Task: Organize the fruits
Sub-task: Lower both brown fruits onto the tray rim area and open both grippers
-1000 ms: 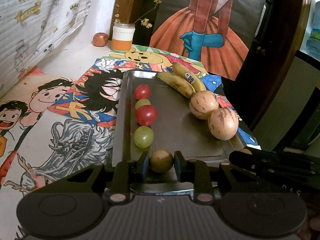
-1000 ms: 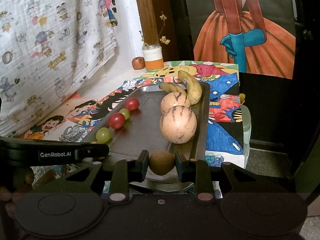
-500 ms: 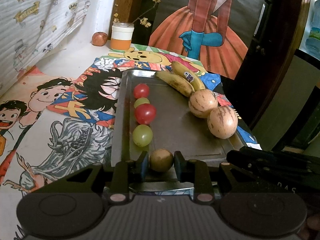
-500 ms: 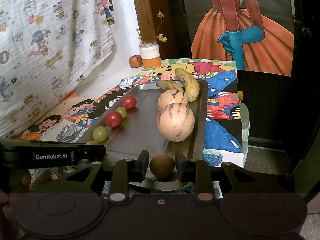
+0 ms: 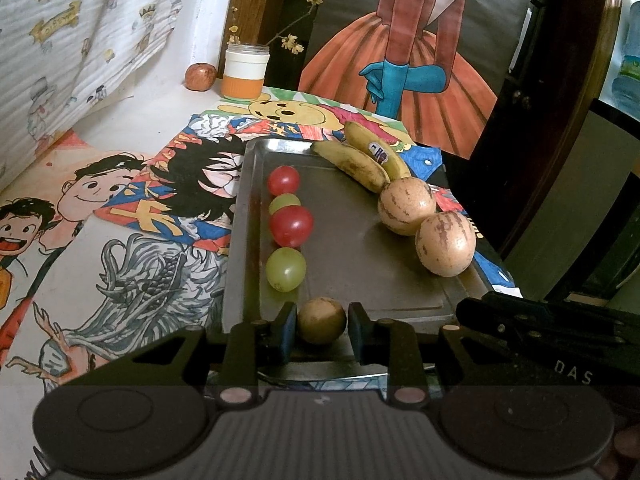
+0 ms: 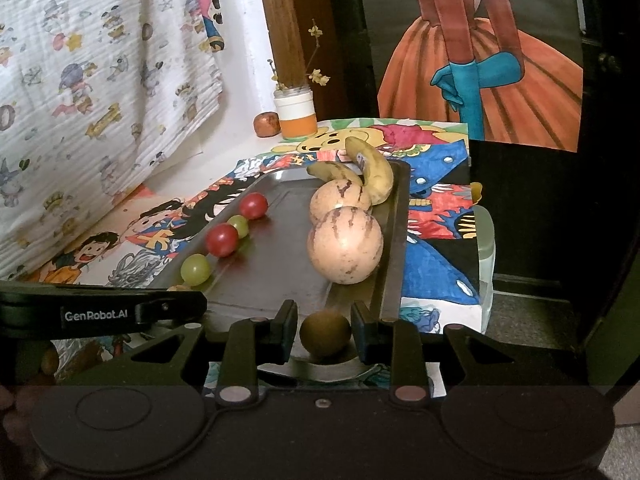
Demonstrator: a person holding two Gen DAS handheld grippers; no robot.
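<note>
A metal tray [image 5: 360,264] holds a row of red tomatoes [image 5: 291,225] and green grapes [image 5: 285,269] on its left, two bananas [image 5: 362,160] at the back and two striped melons [image 5: 445,244] on its right. My left gripper [image 5: 322,322] has a small brown round fruit [image 5: 321,320] between its fingers at the tray's near edge, with small gaps on both sides. My right gripper [image 6: 325,332] has another brown round fruit [image 6: 325,333] between its fingers at the tray's near right corner [image 6: 360,300], also with gaps.
The tray lies on cartoon drawings [image 5: 132,216] that cover the table. A white and orange jar [image 5: 246,72] and a small reddish fruit [image 5: 200,77] stand at the back. The table's right edge [image 6: 486,264] drops off beside a dark door.
Both grippers have opened slightly, so gaps now show beside each brown fruit. The right one's fruit sits lower, by the tray's near rim. Both views have drawn back a little.
</note>
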